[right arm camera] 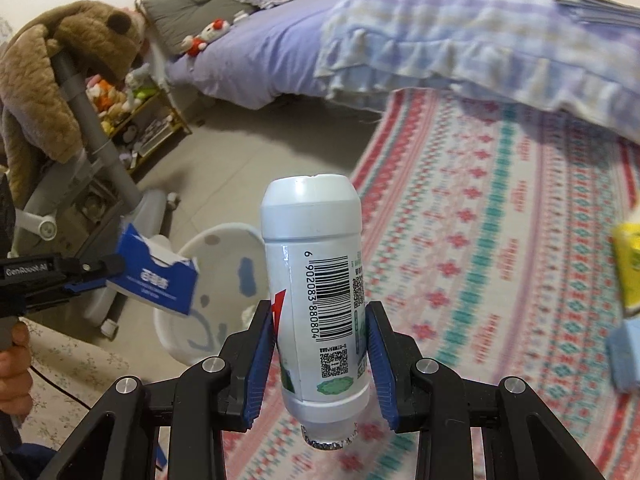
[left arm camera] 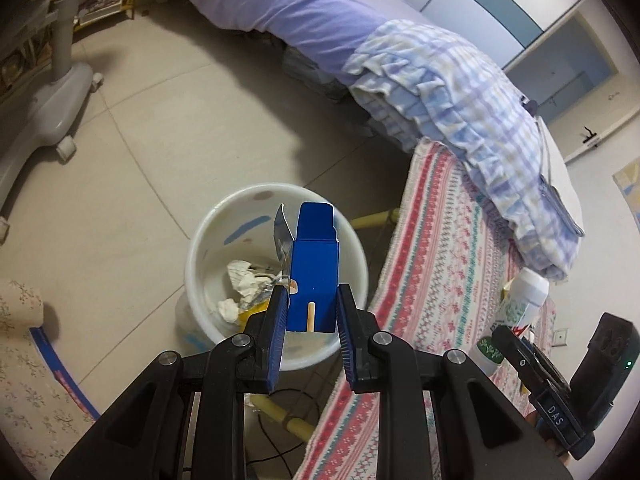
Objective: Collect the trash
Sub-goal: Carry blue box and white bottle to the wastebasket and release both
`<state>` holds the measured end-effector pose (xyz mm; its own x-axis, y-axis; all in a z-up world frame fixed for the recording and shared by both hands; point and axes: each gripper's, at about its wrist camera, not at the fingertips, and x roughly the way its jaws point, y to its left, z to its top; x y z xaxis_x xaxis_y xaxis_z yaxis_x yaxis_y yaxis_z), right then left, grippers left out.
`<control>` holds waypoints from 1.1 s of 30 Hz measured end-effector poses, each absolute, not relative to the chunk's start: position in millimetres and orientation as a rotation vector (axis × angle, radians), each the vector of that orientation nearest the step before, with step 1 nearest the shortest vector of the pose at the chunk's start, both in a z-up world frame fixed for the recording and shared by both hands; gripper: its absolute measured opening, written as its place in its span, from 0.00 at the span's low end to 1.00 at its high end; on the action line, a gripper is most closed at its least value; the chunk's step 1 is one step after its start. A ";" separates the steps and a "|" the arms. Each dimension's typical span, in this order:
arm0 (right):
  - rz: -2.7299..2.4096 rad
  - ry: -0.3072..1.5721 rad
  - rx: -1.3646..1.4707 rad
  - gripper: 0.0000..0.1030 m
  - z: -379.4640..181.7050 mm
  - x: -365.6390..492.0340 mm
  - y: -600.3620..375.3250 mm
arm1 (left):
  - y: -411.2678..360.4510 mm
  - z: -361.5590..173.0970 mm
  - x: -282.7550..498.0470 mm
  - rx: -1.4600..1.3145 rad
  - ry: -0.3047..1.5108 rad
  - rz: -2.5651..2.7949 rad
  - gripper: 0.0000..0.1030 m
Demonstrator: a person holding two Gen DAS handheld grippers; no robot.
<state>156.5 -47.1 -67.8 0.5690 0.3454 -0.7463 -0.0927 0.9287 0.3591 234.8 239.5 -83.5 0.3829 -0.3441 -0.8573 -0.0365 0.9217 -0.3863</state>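
The left tongs (left arm camera: 312,304) are closed on a blue carton (left arm camera: 314,280), its open flap pointing away from the camera, and the left wrist view looks past it straight down into a white bin (left arm camera: 208,240) on the tiled floor (left arm camera: 160,140), where crumpled white paper (left arm camera: 240,280) and a yellow scrap lie at the bottom. Only this view shows the bin's contents, along with a thin foil piece sticking up at the carton's left edge. At its right margin the right tongs (left arm camera: 516,340) appear from the side with a white bottle (left arm camera: 520,300) over the patterned blanket (left arm camera: 440,240). The right wrist view gives that bottle (right arm camera: 316,280) close up: the right tongs (right arm camera: 320,344) grip it across its labelled body, barcode facing the camera, torn foil mouth toward the camera. From here the bin (right arm camera: 216,248) is seen only from the side, with blue marks on its inner wall, and the carton (right arm camera: 160,280) shows its printed side, held by the left tongs (right arm camera: 104,272) above the bin's left rim. A hand (right arm camera: 14,360) grips that tool's handle at the left edge. A yellow object on the blanket at the right edge is too blurred to identify.
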 end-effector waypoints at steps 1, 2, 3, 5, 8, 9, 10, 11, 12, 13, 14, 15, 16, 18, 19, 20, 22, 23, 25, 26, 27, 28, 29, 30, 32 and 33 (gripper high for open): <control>0.273 0.935 0.297 0.38 -68.7 160.7 -40.5 | 241.2 -85.9 236.3 -0.373 1.177 -0.191 0.26; 0.287 0.936 0.298 0.38 -70.0 166.1 -32.3 | 242.8 -88.4 238.4 -0.380 1.189 -0.184 0.27; 0.297 0.936 0.298 0.38 -71.0 170.7 -25.7 | 246.1 -92.1 240.7 -0.399 1.201 -0.176 0.28; 0.319 0.937 0.297 0.38 -73.5 182.2 -9.7 | 252.2 -97.0 245.1 -0.442 1.222 -0.164 0.30; 0.349 0.942 0.293 0.38 -80.9 200.6 12.2 | 263.3 -97.8 249.8 -0.486 1.217 -0.137 0.47; 0.358 0.947 0.291 0.39 -84.4 206.2 20.0 | 267.0 -96.3 250.4 -0.494 1.206 -0.126 0.48; 0.363 0.952 0.289 0.39 -87.2 210.2 25.8 | 269.8 -94.8 250.8 -0.498 1.199 -0.115 0.48; 0.369 0.960 0.283 0.39 -90.9 215.3 33.7 | 274.0 -93.7 250.2 -0.507 1.192 -0.105 0.48; 0.374 0.966 0.280 0.39 -94.1 218.9 39.5 | 275.9 -93.1 250.6 -0.514 1.188 -0.101 0.48; 0.379 0.974 0.276 0.39 -97.3 222.4 45.2 | 277.9 -93.2 250.7 -0.523 1.187 -0.097 0.48; 0.383 0.980 0.274 0.39 -100.5 225.6 50.7 | 278.5 -93.5 251.3 -0.528 1.188 -0.096 0.48; 0.387 0.986 0.272 0.39 -103.5 228.7 55.1 | 278.4 -95.0 252.9 -0.534 1.194 -0.099 0.48; 0.389 0.993 0.271 0.39 -107.2 232.2 60.3 | 278.5 -96.1 253.5 -0.538 1.200 -0.103 0.48; 0.392 1.004 0.267 0.39 -113.4 236.7 66.4 | 278.0 -96.8 254.5 -0.544 1.207 -0.107 0.48; 0.392 1.011 0.261 0.39 -116.6 239.1 70.3 | 276.9 -96.1 254.5 -0.544 1.205 -0.110 0.48; 0.396 1.017 0.252 0.39 -120.0 241.6 75.2 | 276.2 -94.9 254.5 -0.543 1.201 -0.117 0.48; 0.400 1.030 0.243 0.39 -125.2 244.8 82.0 | 276.0 -91.6 253.6 -0.540 1.189 -0.125 0.48; 0.400 1.036 0.241 0.39 -128.1 246.2 85.2 | 276.8 -90.0 253.2 -0.536 1.181 -0.123 0.48; 0.403 1.045 0.240 0.39 -132.3 249.2 89.7 | 278.4 -88.6 252.2 -0.531 1.176 -0.111 0.48; 0.406 1.050 0.242 0.40 -134.2 251.0 91.5 | 280.1 -88.6 251.5 -0.542 1.177 -0.109 0.48; 0.401 1.058 0.240 0.40 -136.1 252.6 93.1 | 281.2 -88.9 250.7 -0.551 1.178 -0.107 0.48; 0.393 1.069 0.237 0.42 -137.9 254.1 94.0 | 281.8 -88.9 249.8 -0.558 1.179 -0.107 0.48; 0.390 1.074 0.240 0.47 -139.9 254.9 94.1 | 282.0 -88.8 248.7 -0.562 1.179 -0.107 0.48; 0.387 1.073 0.253 0.48 -140.3 254.7 92.5 | 281.6 -88.0 247.1 -0.561 1.178 -0.108 0.48; 0.380 1.074 0.265 0.49 -139.0 252.7 89.6 | 279.5 -86.2 244.7 -0.551 1.176 -0.108 0.48; 0.374 1.074 0.265 0.49 -138.4 252.4 88.3 | 278.3 -84.6 243.2 -0.545 1.173 -0.108 0.48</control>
<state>252.4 88.3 -138.4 0.4237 0.4218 -0.8016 -0.1682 0.9062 0.3880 243.2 278.3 -84.6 0.3984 -0.3575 -0.8446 -0.1972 0.8660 -0.4596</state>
